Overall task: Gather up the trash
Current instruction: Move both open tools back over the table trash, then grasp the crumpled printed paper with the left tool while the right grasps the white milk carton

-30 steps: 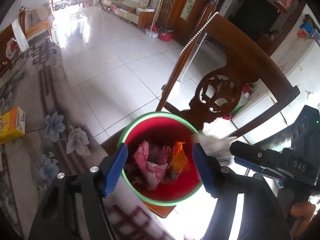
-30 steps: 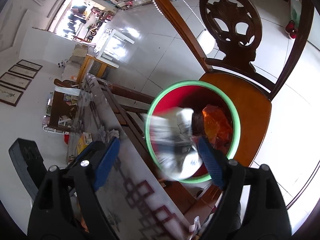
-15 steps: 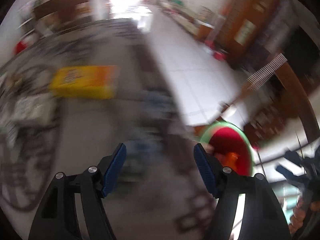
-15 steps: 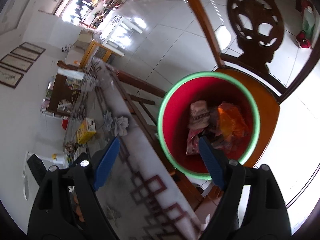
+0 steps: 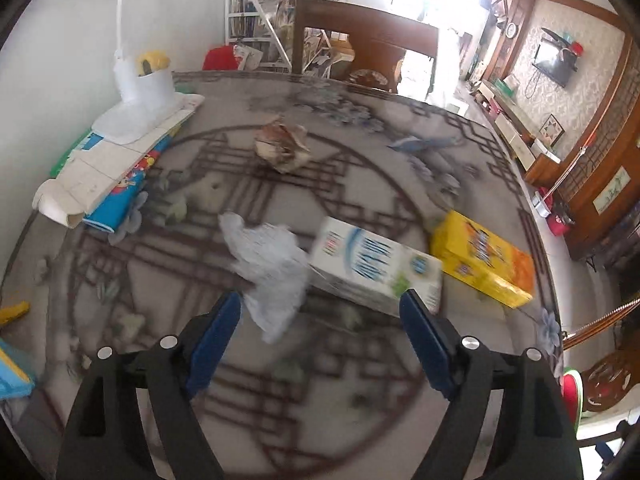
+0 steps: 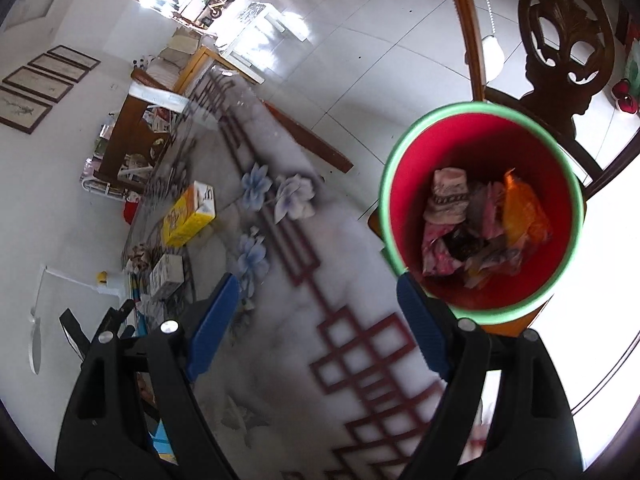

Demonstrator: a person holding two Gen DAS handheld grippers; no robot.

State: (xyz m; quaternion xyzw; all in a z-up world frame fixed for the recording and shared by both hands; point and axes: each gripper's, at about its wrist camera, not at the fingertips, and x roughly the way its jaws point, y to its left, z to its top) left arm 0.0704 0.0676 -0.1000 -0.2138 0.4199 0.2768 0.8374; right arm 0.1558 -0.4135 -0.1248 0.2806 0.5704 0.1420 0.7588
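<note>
In the left wrist view my left gripper (image 5: 320, 320) is open and empty above the patterned table (image 5: 320, 408). Just ahead of it lie a crumpled white plastic bag (image 5: 268, 264), a white and blue carton (image 5: 376, 272) and a yellow carton (image 5: 482, 258). A crumpled brown paper ball (image 5: 282, 146) lies farther back. In the right wrist view my right gripper (image 6: 318, 320) is open and empty over the table edge. The red bin with a green rim (image 6: 484, 320) stands on a wooden chair to its right and holds several wrappers (image 6: 480, 224).
A white desk lamp (image 5: 140, 92) stands on books (image 5: 116, 176) at the table's far left. The carved chair back (image 6: 568, 40) rises behind the bin. The yellow carton (image 6: 188, 216) and my left gripper (image 6: 100, 328) show in the right wrist view.
My left gripper has swung from over the bin to over the table's trash. A silver wrapper has dropped from my right gripper into the bin, and that gripper has drifted back over the table edge.
</note>
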